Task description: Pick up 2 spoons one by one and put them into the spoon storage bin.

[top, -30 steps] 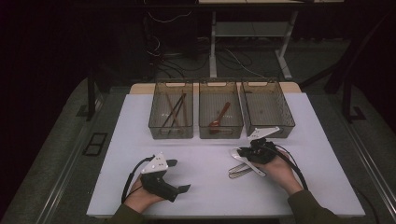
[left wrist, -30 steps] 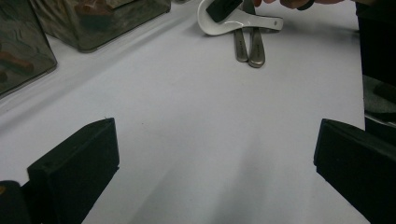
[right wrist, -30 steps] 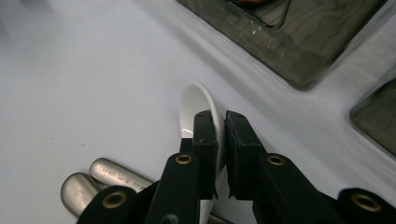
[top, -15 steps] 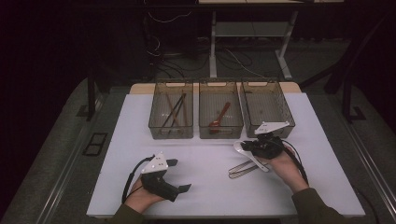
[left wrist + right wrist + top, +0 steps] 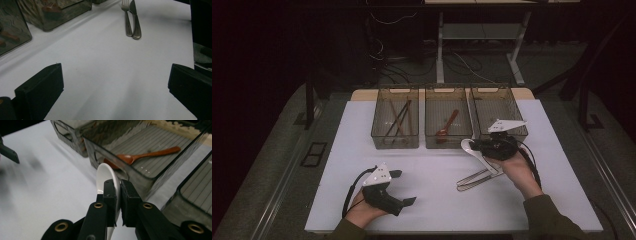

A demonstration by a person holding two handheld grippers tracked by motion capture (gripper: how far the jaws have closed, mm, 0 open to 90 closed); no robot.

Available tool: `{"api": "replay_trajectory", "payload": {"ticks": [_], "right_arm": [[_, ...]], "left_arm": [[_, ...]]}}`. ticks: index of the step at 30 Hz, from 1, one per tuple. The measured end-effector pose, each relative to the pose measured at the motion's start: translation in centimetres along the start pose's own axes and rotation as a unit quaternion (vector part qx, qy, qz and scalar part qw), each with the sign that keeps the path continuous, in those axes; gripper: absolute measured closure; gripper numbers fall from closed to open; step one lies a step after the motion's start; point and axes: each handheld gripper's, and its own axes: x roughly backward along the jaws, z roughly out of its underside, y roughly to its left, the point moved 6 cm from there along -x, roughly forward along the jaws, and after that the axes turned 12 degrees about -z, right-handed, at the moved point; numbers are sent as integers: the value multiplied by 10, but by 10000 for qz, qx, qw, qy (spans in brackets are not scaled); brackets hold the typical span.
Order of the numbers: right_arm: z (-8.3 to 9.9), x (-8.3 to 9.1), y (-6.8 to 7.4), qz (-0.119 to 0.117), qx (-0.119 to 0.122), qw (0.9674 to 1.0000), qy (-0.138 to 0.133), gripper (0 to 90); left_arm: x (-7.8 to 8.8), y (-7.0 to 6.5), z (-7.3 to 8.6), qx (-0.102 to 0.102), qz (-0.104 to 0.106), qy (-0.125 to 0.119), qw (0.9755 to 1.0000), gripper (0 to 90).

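Note:
My right gripper (image 5: 478, 146) is shut on a white ceramic spoon (image 5: 468, 145), held above the table just in front of the middle bin (image 5: 448, 142). In the right gripper view its jaws (image 5: 118, 185) pinch the white spoon (image 5: 108, 175) on edge, bowl upward. A wooden spoon (image 5: 142, 156) lies inside the middle bin. A metal fork (image 5: 126, 18) and knife (image 5: 135, 21) lie side by side on the white table (image 5: 437, 200), below the right hand. My left gripper (image 5: 404, 187) rests near the front edge, open, with nothing between its jaws (image 5: 115, 76).
Three clear bins stand in a row at the back: the left bin (image 5: 382, 142) holds chopsticks (image 5: 398, 120), the middle one the wooden spoon (image 5: 446, 125), and the right bin (image 5: 517, 131) has a bare floor. Dark floor and table legs lie beyond.
My right gripper has risen and moved toward the bins with the white spoon in its jaws. The fork and knife stay on the table. The left gripper has not moved.

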Motion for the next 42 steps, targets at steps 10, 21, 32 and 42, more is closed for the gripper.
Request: {"api": "replay_trajectory", "payload": {"ticks": [10, 21, 32, 42], "right_arm": [[-30, 3, -3, 42, 68, 9995, -295, 826], [-73, -20, -27, 206, -14, 9992, -334, 827], [-102, -56, -52, 362, -84, 9990, -249, 826], [-90, -90, -70, 526, -106, 9983, 220, 824]], "left_arm": [[1, 0, -1, 28, -26, -40, 10000, 0], [1, -1, -2, 42, -17, -60, 10000, 0], [1, 1, -2, 46, -24, -98, 9999, 0], [0, -1, -1, -10, -1, -57, 10000, 0]]}}
